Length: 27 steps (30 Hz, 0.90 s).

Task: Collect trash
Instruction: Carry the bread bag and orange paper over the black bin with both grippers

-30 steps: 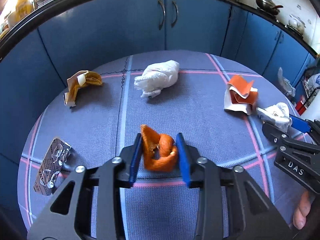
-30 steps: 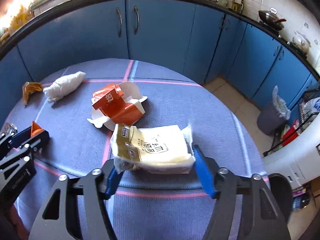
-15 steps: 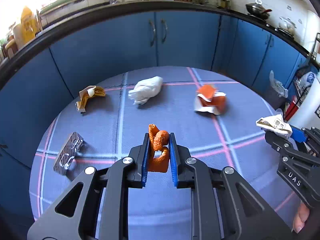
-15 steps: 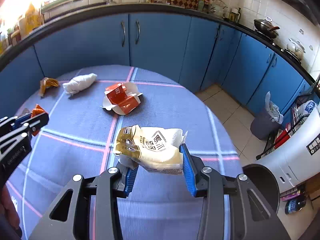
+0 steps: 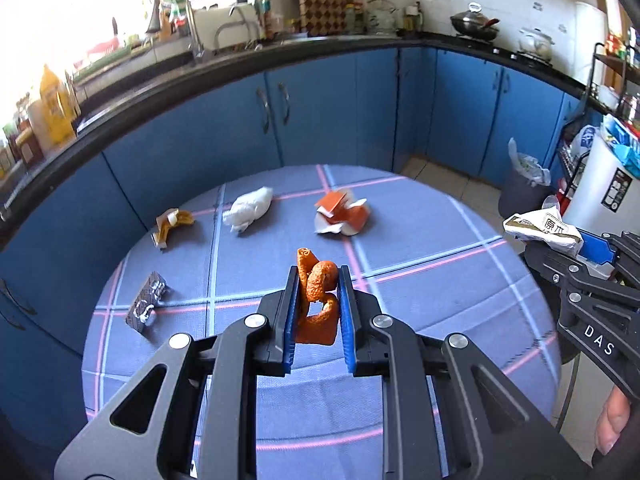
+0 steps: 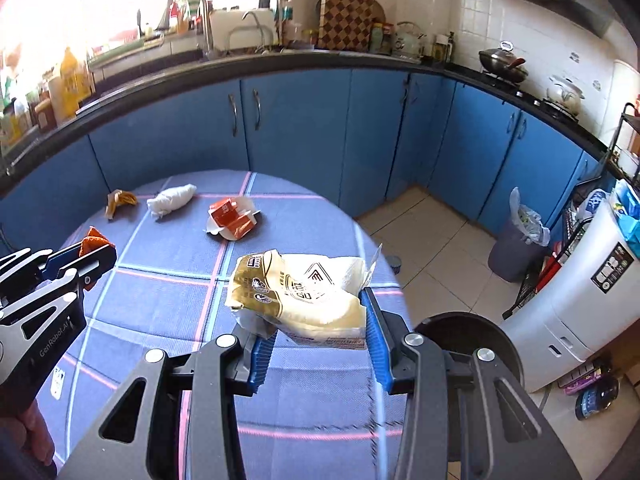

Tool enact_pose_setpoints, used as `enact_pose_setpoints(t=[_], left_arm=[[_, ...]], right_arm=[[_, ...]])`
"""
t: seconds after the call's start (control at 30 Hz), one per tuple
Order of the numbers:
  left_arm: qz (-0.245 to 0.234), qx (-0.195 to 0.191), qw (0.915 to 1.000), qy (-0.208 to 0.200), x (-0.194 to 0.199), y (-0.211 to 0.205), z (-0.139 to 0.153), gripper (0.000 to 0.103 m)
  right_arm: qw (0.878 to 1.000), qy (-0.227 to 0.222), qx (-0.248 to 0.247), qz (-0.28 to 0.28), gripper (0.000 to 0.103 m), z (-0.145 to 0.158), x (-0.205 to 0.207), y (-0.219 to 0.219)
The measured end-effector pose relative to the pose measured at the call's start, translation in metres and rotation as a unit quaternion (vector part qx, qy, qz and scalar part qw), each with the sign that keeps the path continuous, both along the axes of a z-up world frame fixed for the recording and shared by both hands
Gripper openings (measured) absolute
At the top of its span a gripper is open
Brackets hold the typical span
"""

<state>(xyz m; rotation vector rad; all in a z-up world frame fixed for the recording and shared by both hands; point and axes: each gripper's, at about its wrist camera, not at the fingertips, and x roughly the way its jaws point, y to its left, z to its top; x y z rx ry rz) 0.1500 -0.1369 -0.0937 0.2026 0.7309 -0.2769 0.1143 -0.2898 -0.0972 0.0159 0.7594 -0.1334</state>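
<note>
Both hauls are airborne above the round table point(image 6: 168, 280): left gripper point(image 5: 318, 300) clamps orange peel point(image 5: 316, 300), right gripper point(image 6: 316, 320) squeezes a tissue pack point(image 6: 296, 292). Next I'd swing both over the black bin point(image 6: 472, 332) beside the table.

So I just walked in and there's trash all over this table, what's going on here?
A person is clearing it with a handheld gripper in each hand. The left gripper is shut on an orange peel, and the right gripper is shut on a yellowish wrapper; both are lifted off the table. A white tissue wad, an orange carton, a yellow scrap and a blister pack lie uncollected.
</note>
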Motion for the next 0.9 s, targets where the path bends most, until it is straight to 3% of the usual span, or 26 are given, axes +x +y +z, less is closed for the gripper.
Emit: enact_pose_setpoints(t=[0.47, 0.9], left_arm=[[-0.036, 0.013, 0.9980, -0.050, -0.048, -0.042, 0.040, 0.019], [-0.076, 0.028, 0.9941, -0.072, -0.075, -0.090, 0.053, 0.019]], right_arm=[[0.999, -0.042, 0.006, -0.024, 0.040, 0.034, -0.054, -0.037], [0.996, -0.062, 0.015, -0.057, 0.040, 0.044, -0.088, -0.079]])
